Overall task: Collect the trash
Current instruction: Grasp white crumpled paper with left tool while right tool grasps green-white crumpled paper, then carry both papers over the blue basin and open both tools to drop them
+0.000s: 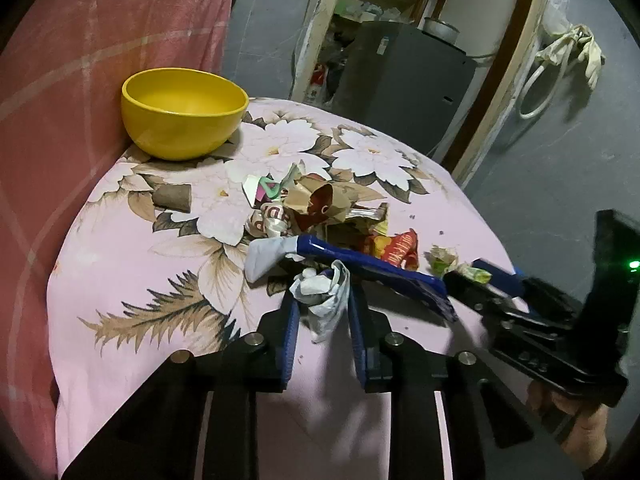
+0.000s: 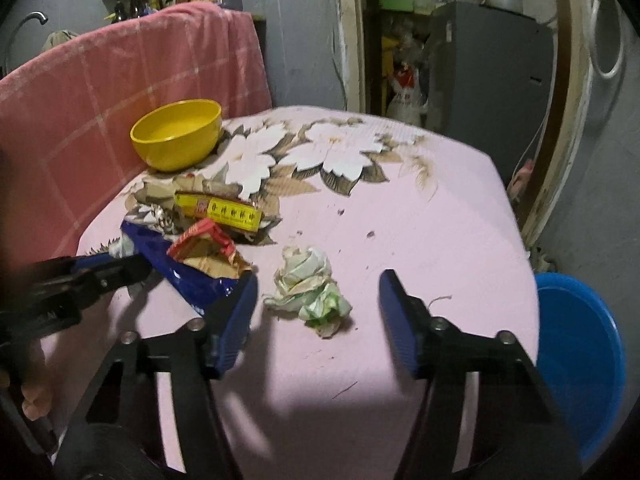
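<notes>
Left claw (image 1: 322,300) nipped shut on crumpled white paper (image 1: 320,292). Right claw (image 2: 316,304) wide, straddling green-white wad (image 2: 308,288), pads clear. Yellow bowl (image 1: 182,112) at bench (image 1: 120,260) rear.

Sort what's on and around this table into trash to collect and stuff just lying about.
Trash: white wad, blue wrapper, red packet, yellow box, green-white wad, brown paper.

Lying about: yellow bowl, pink blanket, blue basin.
</notes>
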